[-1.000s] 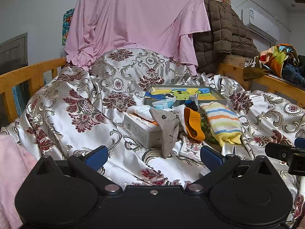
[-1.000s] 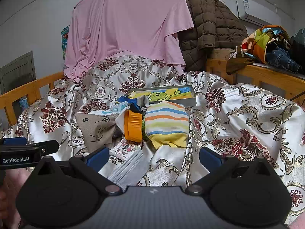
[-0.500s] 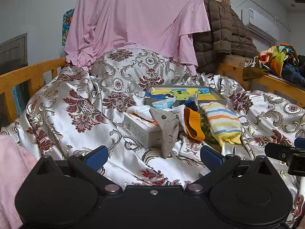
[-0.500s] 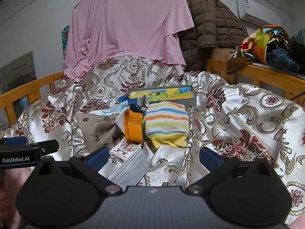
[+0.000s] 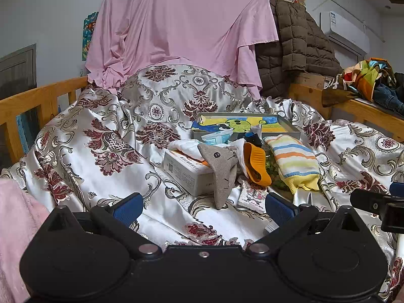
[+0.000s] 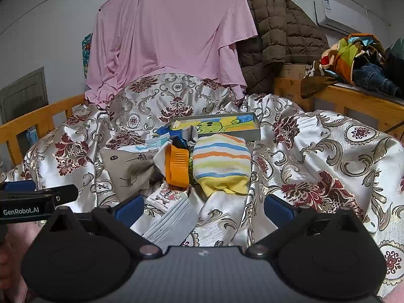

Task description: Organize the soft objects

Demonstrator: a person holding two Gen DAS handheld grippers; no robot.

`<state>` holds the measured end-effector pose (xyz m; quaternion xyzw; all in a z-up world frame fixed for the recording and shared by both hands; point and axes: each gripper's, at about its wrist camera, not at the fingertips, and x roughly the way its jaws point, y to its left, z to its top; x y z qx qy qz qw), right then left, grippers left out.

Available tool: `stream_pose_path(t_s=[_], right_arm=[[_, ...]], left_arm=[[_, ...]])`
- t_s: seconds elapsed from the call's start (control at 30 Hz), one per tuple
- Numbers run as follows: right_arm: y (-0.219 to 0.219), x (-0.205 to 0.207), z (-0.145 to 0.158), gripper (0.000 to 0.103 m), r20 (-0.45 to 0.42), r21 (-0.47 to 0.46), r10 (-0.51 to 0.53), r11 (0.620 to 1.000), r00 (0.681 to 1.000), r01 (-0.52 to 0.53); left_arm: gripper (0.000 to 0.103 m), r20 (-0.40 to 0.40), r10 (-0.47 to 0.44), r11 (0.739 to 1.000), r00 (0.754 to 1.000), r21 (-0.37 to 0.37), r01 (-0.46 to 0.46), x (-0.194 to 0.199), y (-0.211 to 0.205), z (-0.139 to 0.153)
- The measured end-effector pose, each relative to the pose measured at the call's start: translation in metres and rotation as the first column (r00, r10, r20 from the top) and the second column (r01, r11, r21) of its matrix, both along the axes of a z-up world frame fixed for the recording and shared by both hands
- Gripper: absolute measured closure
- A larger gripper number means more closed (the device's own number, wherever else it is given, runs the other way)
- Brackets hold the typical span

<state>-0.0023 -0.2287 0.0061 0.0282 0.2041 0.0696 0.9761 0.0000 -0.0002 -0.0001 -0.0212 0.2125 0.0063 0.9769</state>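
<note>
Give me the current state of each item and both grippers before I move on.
Left hand-held gripper: open, empty.
Right hand-held gripper: open, empty.
Striped sock: lying flat on the bedspread.
Grey sock: draped over the white box.
Orange slipper: propped on its side.
Face mask: flat, nearest the right hand-held gripper.
Picture tray: open.

A white satin bedspread [image 5: 106, 166] is patterned with maroon florals; a sock [image 6: 222, 161] is striped yellow, orange and blue; an orange comb [image 6: 176, 168] and pink sheet [image 6: 171, 32] are seen.
</note>
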Motion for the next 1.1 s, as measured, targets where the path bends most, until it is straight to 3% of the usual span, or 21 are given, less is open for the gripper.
stream_pose_path(t_s=[0.2,0.37,0.6,1.1], right_arm=[[0.001,0.000,0.000,0.000,-0.013,0.007,0.019,1.000,1.000,-0.019],[0.008,0.008,-0.005,0.000,-0.078,0.004,0.074,0.997,0.994,-0.074],[0.012,0.027,-0.013,0.000,-0.165,0.024,0.135,0.991,0.977,-0.133],[0.014,0.061,-0.022,0.000,-0.253,0.051,0.180,0.984,0.951,-0.172]], left_arm=[[0.001,0.000,0.000,1.000,1.000,0.000,0.000,0.000,0.000,0.000],[0.001,-0.002,0.003,1.000,1.000,-0.014,-0.003,0.003,0.003,0.001],[0.001,-0.061,0.003,0.999,0.998,-0.053,-0.006,0.033,0.011,-0.001],[0.001,-0.137,-0.011,0.999,0.991,-0.038,0.006,0.071,0.002,-0.007]])
